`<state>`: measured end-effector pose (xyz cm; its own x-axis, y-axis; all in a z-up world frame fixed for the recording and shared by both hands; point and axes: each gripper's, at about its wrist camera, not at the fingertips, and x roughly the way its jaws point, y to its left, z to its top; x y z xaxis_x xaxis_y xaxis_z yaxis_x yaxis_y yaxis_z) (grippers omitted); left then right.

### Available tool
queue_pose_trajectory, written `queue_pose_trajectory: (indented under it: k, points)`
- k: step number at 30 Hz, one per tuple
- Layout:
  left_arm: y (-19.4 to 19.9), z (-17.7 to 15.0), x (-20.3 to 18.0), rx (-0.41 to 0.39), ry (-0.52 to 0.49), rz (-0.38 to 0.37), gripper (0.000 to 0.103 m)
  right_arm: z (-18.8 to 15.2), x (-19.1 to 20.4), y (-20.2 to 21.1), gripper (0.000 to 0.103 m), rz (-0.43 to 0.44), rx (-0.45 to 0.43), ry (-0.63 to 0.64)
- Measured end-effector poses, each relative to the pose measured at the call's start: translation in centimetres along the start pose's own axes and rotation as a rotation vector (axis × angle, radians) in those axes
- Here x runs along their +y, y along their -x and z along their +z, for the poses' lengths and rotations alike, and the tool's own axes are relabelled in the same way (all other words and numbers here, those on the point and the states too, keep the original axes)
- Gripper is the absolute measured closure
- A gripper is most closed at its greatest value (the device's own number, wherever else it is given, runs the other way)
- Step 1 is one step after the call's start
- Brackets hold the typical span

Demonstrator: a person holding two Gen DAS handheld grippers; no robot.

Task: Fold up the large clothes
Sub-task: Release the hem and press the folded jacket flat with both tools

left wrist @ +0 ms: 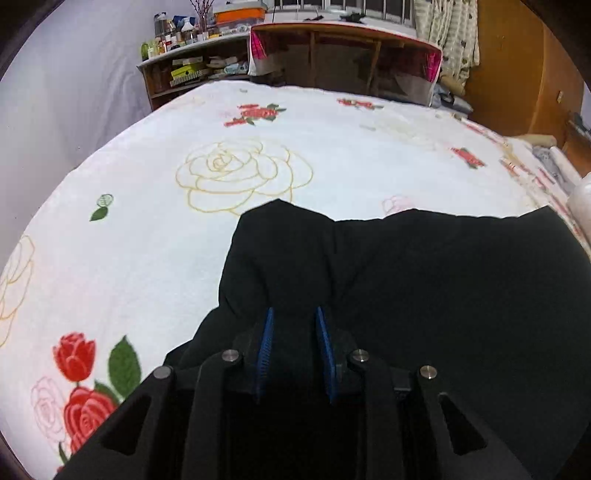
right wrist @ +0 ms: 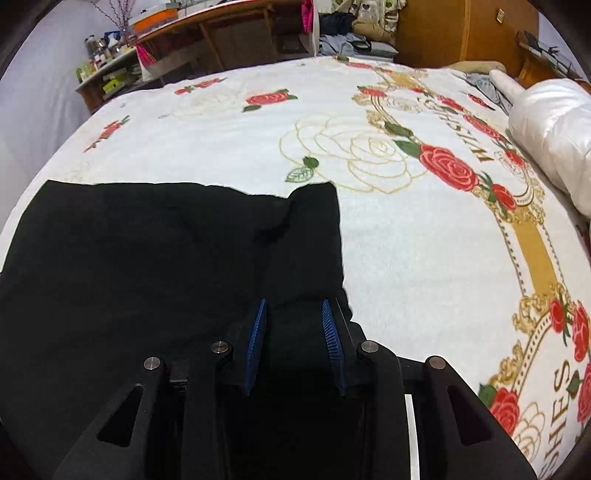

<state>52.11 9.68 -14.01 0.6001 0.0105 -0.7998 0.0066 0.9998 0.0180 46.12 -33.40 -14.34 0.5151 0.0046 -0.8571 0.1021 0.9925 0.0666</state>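
A large black garment [left wrist: 424, 288] lies spread on a white bed blanket with rose print [left wrist: 166, 229]. My left gripper [left wrist: 293, 321] sits over its left near part, blue pads [left wrist: 266, 343] parted with black cloth bunched between them. In the right wrist view the same garment [right wrist: 129, 258] fills the left half. My right gripper [right wrist: 295, 314] is at its right near edge, blue pads [right wrist: 330, 332] parted with black cloth between them. Whether either gripper pinches the cloth is unclear.
A wooden desk [left wrist: 343, 55] and a cluttered shelf [left wrist: 184, 62] stand beyond the bed's far edge. A white puffy jacket [right wrist: 554, 136] lies at the right side of the bed. Wooden wardrobe [right wrist: 454, 29] at far right.
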Motion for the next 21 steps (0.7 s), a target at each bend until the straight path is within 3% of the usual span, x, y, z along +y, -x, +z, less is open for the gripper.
queue_pose_trajectory:
  k: [4,7,11,15,18,20,21]
  points:
    - [0.9,0.1,-1.4,0.011,-0.039,0.043,0.077,0.6,-0.3,0.0,0.071,-0.018,0.025,-0.022]
    - [3.4,0.4,-0.6,-0.012,-0.025,0.025,0.077,0.6,-0.5,2.5,0.071,-0.020,-0.017,-0.032]
    - [8.9,-0.9,0.0,-0.097,-0.013,-0.063,0.077,-0.8,0.2,8.3,0.069,0.079,-0.125,-0.031]
    - [14.3,-5.1,0.4,-0.176,-0.049,-0.123,0.077,-4.2,2.4,12.2,0.069,0.161,-0.162,0.027]
    - [13.9,-8.4,2.9,-0.140,-0.007,-0.088,0.077,-7.3,3.1,12.5,0.069,0.202,-0.134,0.043]
    - [11.3,-10.3,5.8,-0.060,0.072,-0.060,0.076,-8.7,2.6,10.1,0.069,0.158,-0.073,0.033]
    - [10.6,-10.9,6.6,-0.060,0.093,-0.062,0.075,-9.1,2.0,9.2,0.069,0.150,-0.060,0.024]
